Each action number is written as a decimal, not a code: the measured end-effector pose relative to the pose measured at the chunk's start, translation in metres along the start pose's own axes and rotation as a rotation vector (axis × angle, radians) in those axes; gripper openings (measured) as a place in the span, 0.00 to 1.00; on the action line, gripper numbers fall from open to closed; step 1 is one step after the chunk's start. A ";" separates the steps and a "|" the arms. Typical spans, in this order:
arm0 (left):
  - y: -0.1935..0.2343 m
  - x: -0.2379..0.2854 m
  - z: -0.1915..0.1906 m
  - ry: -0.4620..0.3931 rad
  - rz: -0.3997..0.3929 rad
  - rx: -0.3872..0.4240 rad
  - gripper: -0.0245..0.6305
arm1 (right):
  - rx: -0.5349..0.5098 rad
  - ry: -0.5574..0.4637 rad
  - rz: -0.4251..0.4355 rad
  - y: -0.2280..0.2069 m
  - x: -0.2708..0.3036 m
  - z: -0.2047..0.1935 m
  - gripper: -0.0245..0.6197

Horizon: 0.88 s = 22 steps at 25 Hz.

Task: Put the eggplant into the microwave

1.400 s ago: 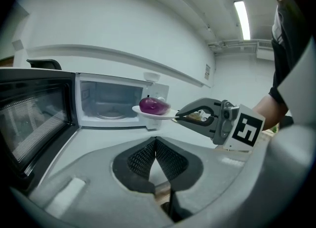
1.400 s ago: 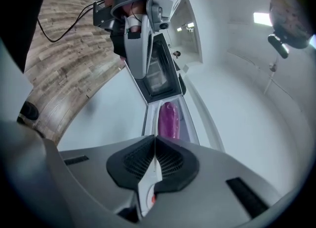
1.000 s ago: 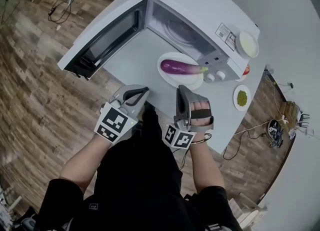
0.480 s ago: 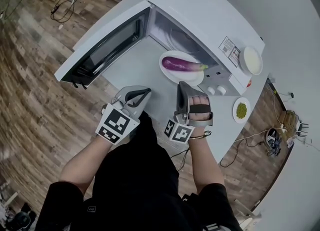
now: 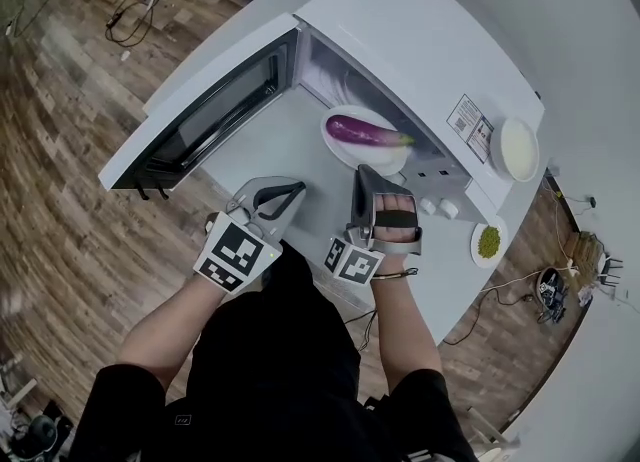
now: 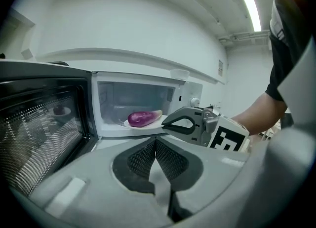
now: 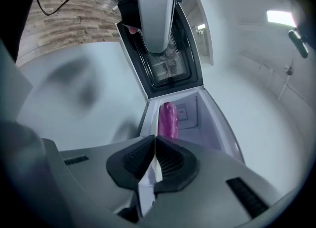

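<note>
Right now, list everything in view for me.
microwave: one, white, on the table, door open
table: one, pale grey, under the microwave
plate: one, white, at the microwave's open front
eggplant: one, purple, on the plate
bowl: one, white, on top of the microwave
saucer: one, white, something green in it, on the table
cables: several, dark, on the wooden floor
left gripper: grey, shut, empty
right gripper: grey, shut, empty

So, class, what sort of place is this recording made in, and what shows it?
Probably a lab or test room staged as a kitchen, not a home: a white microwave oven with its door open stands on a plain grey table, and loose black cables trail over the wood-pattern floor.
</note>
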<state>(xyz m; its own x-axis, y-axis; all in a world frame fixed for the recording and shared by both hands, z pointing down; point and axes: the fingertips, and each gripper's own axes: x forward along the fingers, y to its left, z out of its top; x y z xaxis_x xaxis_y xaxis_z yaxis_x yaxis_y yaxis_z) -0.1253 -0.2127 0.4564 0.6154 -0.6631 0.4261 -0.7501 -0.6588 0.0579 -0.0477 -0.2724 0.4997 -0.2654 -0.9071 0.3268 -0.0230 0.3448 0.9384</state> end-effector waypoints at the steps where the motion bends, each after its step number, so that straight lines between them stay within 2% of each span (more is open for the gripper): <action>1: 0.002 0.002 -0.001 0.003 0.000 -0.002 0.05 | 0.003 0.001 0.003 0.001 0.004 -0.001 0.07; 16: 0.024 0.029 -0.011 0.024 -0.002 -0.033 0.05 | 0.051 0.052 0.055 0.010 0.044 -0.008 0.07; 22: 0.032 0.035 -0.010 0.027 0.002 -0.044 0.05 | 0.108 0.084 0.090 0.009 0.061 -0.010 0.07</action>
<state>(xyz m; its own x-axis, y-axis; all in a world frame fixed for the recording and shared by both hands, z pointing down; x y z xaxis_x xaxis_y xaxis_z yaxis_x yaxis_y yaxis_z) -0.1298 -0.2535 0.4824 0.6073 -0.6544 0.4505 -0.7618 -0.6406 0.0964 -0.0549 -0.3270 0.5288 -0.1898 -0.8868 0.4214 -0.1075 0.4454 0.8889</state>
